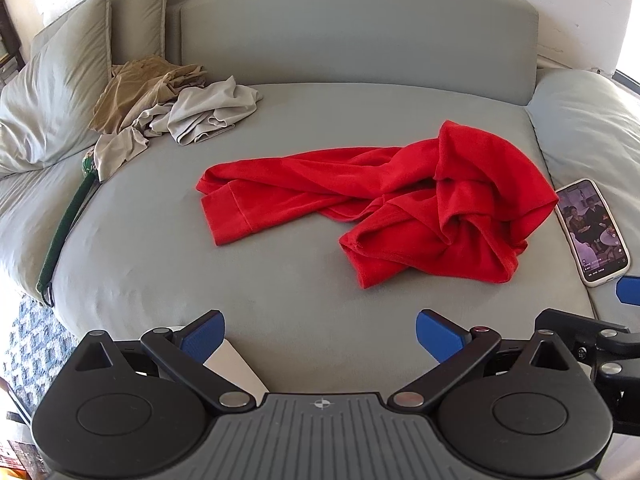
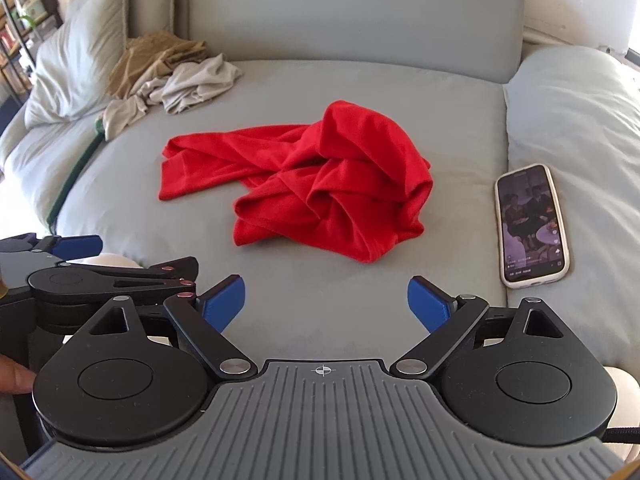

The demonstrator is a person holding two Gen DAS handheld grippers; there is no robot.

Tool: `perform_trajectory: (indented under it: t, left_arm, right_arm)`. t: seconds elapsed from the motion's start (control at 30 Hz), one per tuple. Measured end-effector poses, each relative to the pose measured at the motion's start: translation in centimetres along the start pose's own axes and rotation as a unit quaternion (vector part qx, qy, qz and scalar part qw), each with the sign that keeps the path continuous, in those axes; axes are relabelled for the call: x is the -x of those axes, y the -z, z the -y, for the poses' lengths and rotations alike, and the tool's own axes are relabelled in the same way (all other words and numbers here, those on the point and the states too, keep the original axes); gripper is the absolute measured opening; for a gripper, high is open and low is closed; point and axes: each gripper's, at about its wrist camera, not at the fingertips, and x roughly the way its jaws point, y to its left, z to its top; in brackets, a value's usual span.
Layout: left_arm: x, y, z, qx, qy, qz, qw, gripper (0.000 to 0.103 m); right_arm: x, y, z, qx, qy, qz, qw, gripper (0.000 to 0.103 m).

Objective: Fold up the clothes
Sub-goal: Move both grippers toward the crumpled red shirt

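while lit, phone [image 2: 531, 224] (text unreadable), red garment [image 2: 320, 184]

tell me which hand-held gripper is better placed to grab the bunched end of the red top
Right, probably. The bunched end of the red top lies almost straight ahead of the right hand-held gripper, whose jaws are open and empty. From the left hand-held gripper it sits off to the right.

grey sofa [image 1: 360, 28], pillows [image 1: 60, 92] left, patterned blue rug [image 1: 28, 344], bookshelf [image 2: 16, 20], daylight.
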Motion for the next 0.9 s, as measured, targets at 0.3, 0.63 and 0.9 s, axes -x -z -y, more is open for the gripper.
perform_trajectory:
  t: [0.3,0.63,0.9]
  left_arm:
    - [-0.3,0.3,-0.6,0.003,0.005,-0.009,0.9999,0.102]
    - [-0.8,0.3,-0.2,0.004,0.003,-0.009,0.9999,0.102]
    - [-1.9,0.1,-1.1,0.025,0.020,-0.017,0.9993,0.102]
  right_arm:
    - [-0.2,0.6,0.0,0.001,0.004,-0.005,1.000,0.093]
    - [-0.7,0.8,-0.2,0.006,0.004,-0.016,1.000,0.093]
    - [-1.2,0.7,0.2,0.000,0.003,-0.022,1.000,0.093]
